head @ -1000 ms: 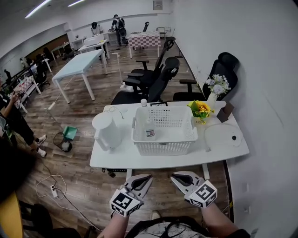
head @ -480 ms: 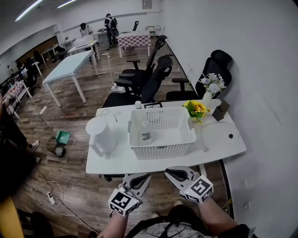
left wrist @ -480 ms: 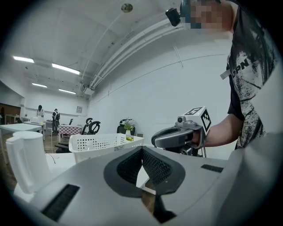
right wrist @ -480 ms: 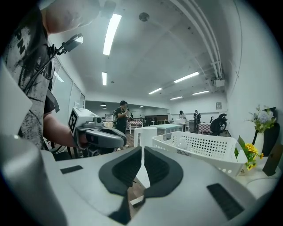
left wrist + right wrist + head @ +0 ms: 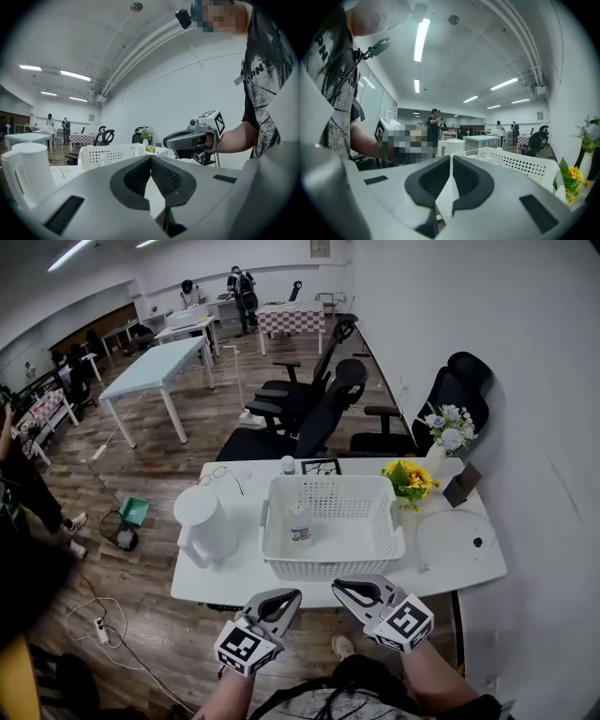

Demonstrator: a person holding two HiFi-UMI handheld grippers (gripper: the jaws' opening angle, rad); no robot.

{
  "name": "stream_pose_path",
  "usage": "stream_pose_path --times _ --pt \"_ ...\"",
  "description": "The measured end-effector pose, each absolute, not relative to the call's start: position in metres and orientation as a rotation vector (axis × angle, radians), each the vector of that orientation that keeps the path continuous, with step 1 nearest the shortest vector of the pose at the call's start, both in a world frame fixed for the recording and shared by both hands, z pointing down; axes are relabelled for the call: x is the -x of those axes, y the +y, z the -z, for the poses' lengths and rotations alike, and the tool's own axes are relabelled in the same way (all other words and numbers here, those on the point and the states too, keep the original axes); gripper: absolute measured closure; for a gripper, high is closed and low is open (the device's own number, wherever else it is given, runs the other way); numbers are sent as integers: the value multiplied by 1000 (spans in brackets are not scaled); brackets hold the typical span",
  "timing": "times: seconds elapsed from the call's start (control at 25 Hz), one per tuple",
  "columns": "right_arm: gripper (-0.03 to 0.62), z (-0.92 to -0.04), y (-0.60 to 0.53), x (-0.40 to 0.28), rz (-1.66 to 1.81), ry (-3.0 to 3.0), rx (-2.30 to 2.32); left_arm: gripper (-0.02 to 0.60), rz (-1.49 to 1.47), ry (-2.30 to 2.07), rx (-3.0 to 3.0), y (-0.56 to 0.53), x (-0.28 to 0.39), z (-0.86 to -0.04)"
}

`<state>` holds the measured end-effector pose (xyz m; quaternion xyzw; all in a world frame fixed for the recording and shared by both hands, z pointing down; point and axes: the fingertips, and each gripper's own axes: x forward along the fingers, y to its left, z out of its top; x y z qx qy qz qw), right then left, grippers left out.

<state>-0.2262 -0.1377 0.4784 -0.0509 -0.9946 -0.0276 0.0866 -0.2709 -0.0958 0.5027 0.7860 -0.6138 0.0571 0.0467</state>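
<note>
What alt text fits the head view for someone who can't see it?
The left gripper and right gripper, jaws together and empty, are held short of a white table carrying a perforated basket with a small bottle inside, a white kettle and yellow flowers.

We count two grippers, the left gripper (image 5: 284, 601) and the right gripper (image 5: 345, 591); one table (image 5: 217, 583); one basket (image 5: 333, 564); one jug (image 5: 202, 519); two bottles, a bottle in the basket (image 5: 300, 521) and a bottle behind it (image 5: 288, 465); and two bunches, yellow flowers (image 5: 410, 479) and white flowers (image 5: 445, 433).
</note>
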Motion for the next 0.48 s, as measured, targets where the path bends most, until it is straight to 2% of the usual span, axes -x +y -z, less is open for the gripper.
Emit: stream_pose_path --times 0.48 --pt "565 -451 -231 312 221 -2807 424 571 -150 -2061 -2241 -160 324 -493"
